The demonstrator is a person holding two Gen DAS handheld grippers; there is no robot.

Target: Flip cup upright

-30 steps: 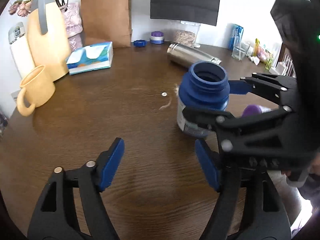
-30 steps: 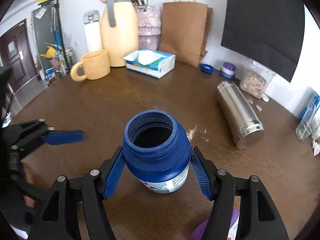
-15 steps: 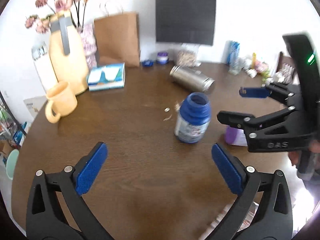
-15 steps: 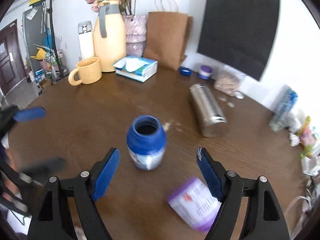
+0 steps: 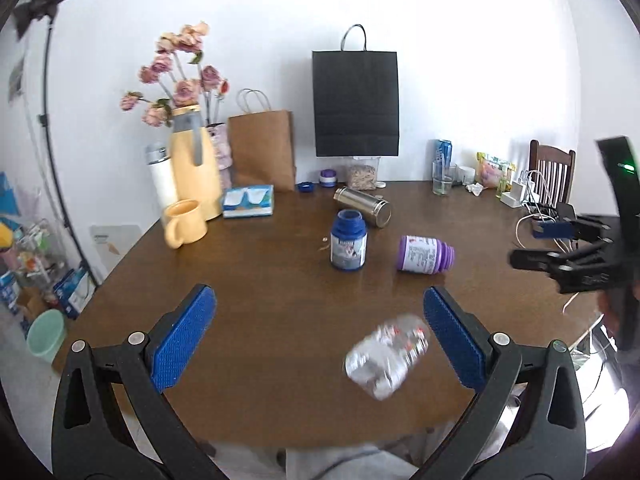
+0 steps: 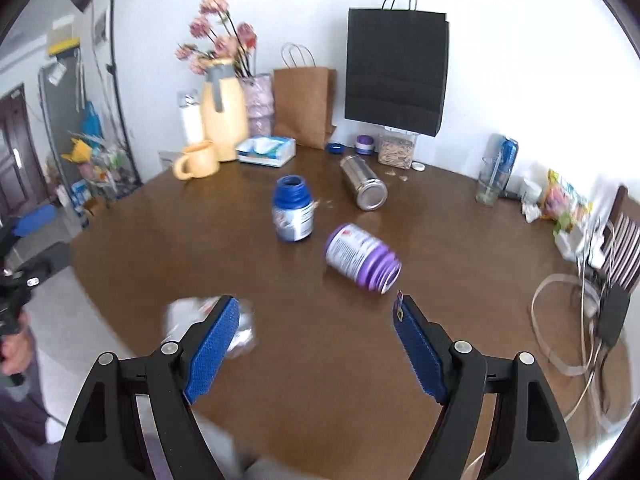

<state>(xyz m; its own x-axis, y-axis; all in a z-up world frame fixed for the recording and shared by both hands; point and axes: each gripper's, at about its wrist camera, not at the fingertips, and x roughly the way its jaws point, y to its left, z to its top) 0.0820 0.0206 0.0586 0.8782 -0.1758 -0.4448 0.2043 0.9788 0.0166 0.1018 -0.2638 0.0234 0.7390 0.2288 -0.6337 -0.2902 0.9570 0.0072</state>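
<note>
Both grippers have pulled back from the blue jar [image 5: 348,240] since a second ago, when the right one clasped it. On the brown table [image 5: 248,276] it stands upright, mouth up, well beyond the spread, empty left gripper [image 5: 320,336] and right gripper [image 6: 316,344]. Just right of it a purple jar [image 5: 425,255] lies on its side. A blurred, seemingly clear bottle [image 5: 387,356] lies near the left gripper's right pad.

Bright, washed-out daylight; fisheye-bent edges; near clear bottle [image 5: 386,356] perhaps motion-blurred.
</note>
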